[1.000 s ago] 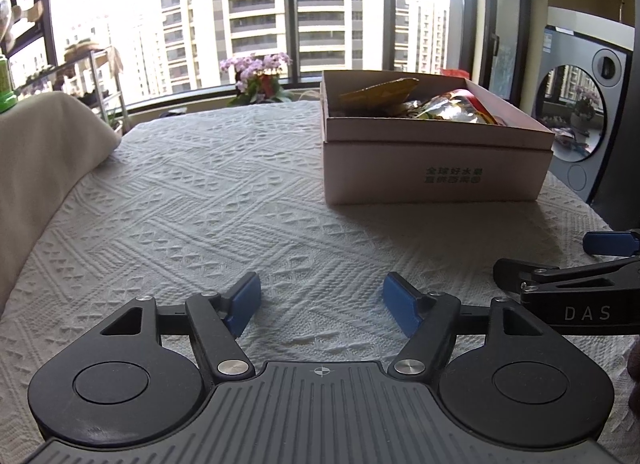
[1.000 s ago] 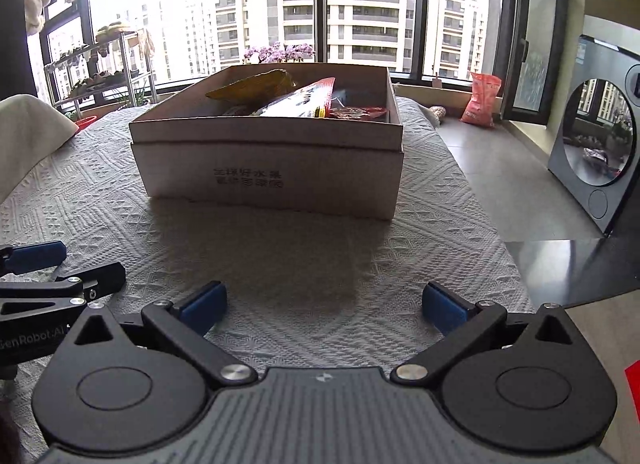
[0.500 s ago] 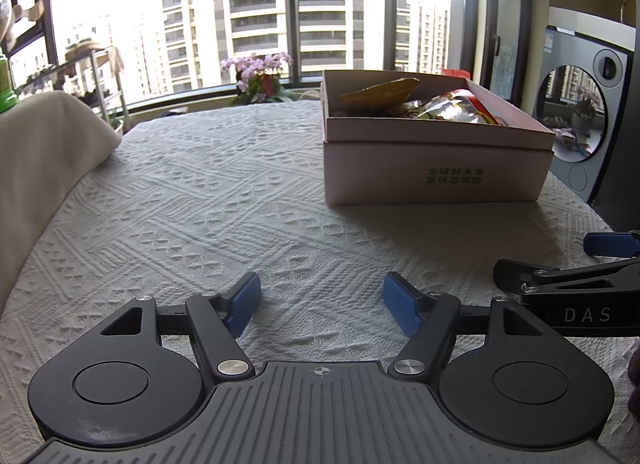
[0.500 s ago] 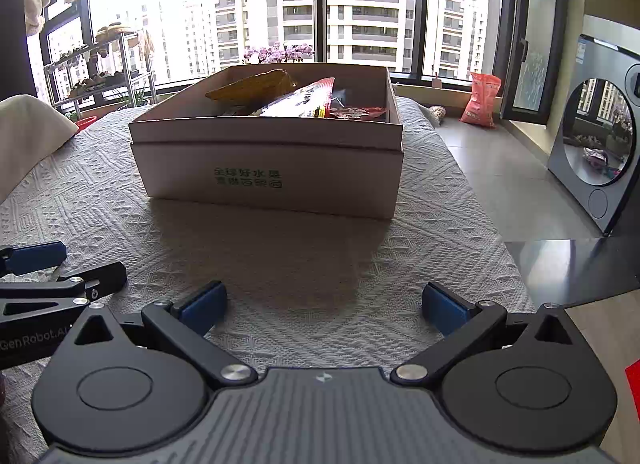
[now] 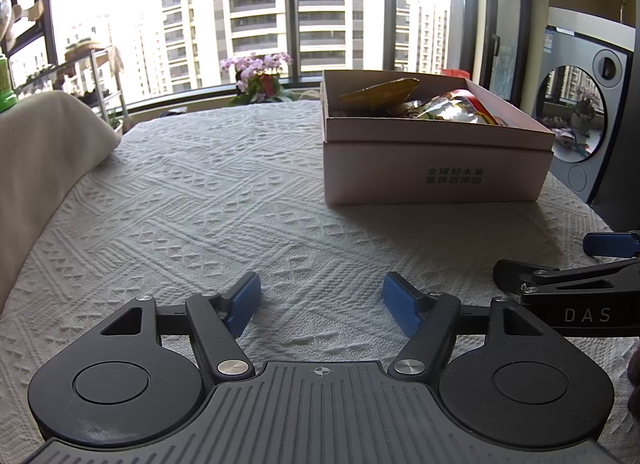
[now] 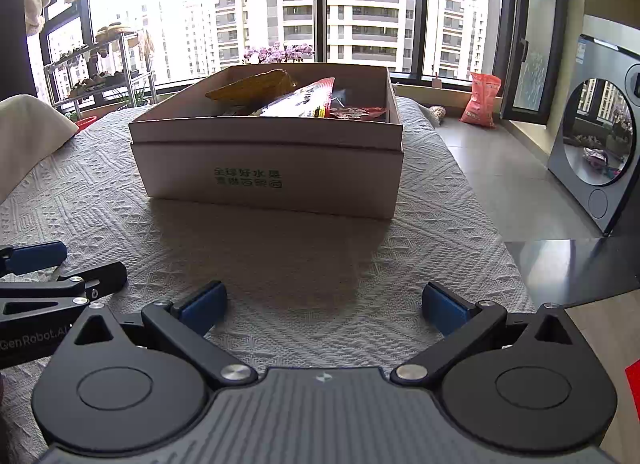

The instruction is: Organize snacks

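A pale cardboard box (image 5: 436,168) (image 6: 268,172) with green print stands on the white textured tablecloth (image 5: 224,200) (image 6: 304,256). Snack packets lie inside: a yellow one (image 5: 380,93) (image 6: 252,86), a silver and red one (image 5: 456,106) (image 6: 304,102) and a small red one (image 6: 356,113). My left gripper (image 5: 322,304) is open and empty, low over the cloth, left of and short of the box. My right gripper (image 6: 324,304) is open and empty, in front of the box. Each gripper shows at the edge of the other's view.
A cream cushion (image 5: 44,160) lies along the table's left side. Pink flowers (image 5: 260,76) stand behind the table by the window. A washing machine (image 6: 600,144) and floor lie to the right, past the table's right edge. An orange bag (image 6: 482,104) sits on the floor.
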